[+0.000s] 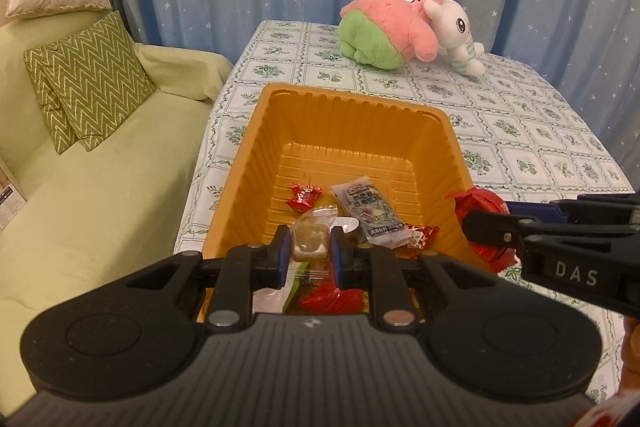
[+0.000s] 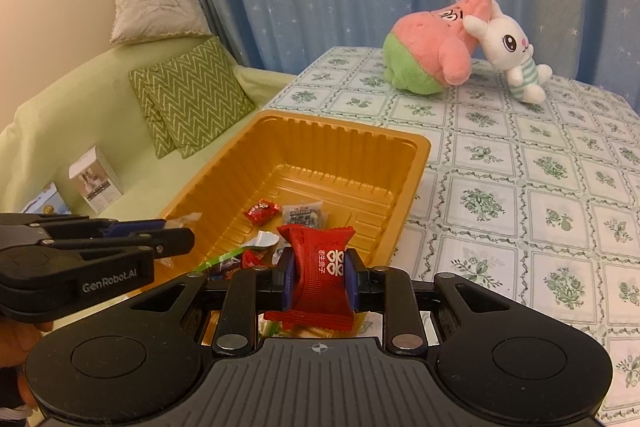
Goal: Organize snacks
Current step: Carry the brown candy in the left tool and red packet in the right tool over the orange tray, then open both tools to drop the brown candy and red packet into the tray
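Note:
An orange plastic tray [image 1: 352, 131] [image 2: 360, 163] stands on the flowered tablecloth with several wrapped snacks inside: a small red candy [image 1: 303, 195] [image 2: 262, 211] and a grey packet [image 1: 366, 205] [image 2: 303, 215] among them. My left gripper [image 1: 308, 247] is shut on a clear-wrapped tan cake [image 1: 309, 241] over the tray's near end; in the right wrist view it [image 2: 176, 233] comes in from the left edge. My right gripper [image 2: 319, 269] is shut on a red snack packet [image 2: 320, 267] above the tray's near right corner; this packet [image 1: 482, 205] shows at the tray's right rim in the left wrist view.
A pink and green plush [image 1: 384, 27] [image 2: 436, 51] and a white rabbit plush [image 1: 456, 35] [image 2: 510, 59] lie at the table's far end. A green sofa [image 1: 100, 167] with zigzag cushions [image 2: 192, 99] and small boxes [image 2: 94, 181] runs along the table's left side.

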`<state>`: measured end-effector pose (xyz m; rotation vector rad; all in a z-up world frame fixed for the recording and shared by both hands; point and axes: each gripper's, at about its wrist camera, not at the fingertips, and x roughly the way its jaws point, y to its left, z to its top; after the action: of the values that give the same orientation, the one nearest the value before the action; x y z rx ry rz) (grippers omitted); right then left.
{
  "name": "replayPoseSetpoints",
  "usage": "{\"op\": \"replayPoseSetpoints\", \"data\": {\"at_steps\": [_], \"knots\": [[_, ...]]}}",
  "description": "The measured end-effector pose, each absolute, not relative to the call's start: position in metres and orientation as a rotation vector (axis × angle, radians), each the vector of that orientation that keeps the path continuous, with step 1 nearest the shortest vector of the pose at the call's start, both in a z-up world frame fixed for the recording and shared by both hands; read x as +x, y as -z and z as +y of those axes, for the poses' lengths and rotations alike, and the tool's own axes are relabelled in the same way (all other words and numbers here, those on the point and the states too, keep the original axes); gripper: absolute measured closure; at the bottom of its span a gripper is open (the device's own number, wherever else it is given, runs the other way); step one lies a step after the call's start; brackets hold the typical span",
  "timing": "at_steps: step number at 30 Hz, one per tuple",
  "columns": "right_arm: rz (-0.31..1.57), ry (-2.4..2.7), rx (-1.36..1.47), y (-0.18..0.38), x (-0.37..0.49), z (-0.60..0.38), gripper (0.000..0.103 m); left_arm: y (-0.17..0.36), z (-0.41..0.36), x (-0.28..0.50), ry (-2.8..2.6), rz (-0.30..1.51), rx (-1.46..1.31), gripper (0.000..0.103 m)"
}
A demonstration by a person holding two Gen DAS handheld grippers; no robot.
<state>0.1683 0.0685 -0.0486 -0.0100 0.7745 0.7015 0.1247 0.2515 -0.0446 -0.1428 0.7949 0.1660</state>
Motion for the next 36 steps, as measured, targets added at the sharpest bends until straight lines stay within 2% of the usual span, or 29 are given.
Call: {"op": "replayPoseSetpoints", "data": {"at_steps": [4,12,21,24,26,28,29,30,36], "knots": [[0.779,-0.698,-0.001,0.05,0.171,0.068,0.077,0.047,0.255,0.125,-0.162,0.782,-0.135,0.075],[0.8,-0.692,0.019,0.054,0.171,0.064,0.077,0.047,0.259,0.107,-0.195,0.771,-0.129,0.074],[0.805,-0.708,0.062,0.049,0.172,0.068,0.077,0.042,0.259,0.092,-0.211,0.755,-0.15,0.069],[0.807,-0.727,0.091,0.049,0.175,0.07,0.077,0.041,0.261,0.087,-0.225,0.751,-0.159,0.061],[0.817,-0.741,0.099,0.051,0.179,0.073,0.077,0.042,0.261,0.084,-0.235,0.752,-0.163,0.049],[0.821,-0.737,0.113,0.053,0.18,0.071,0.062,0.043,0.261,0.081,-0.248,0.758,-0.16,0.042],[0.816,-0.729,0.127,0.054,0.181,0.068,0.044,0.043,0.261,0.079,-0.253,0.76,-0.158,0.039],[0.811,-0.723,0.142,0.055,0.181,0.064,0.038,0.044,0.261,0.078,-0.256,0.761,-0.159,0.038],[0.843,-0.685,0.165,0.06,0.177,0.041,0.038,0.047,0.257,0.067,-0.271,0.765,-0.18,0.031]]}}
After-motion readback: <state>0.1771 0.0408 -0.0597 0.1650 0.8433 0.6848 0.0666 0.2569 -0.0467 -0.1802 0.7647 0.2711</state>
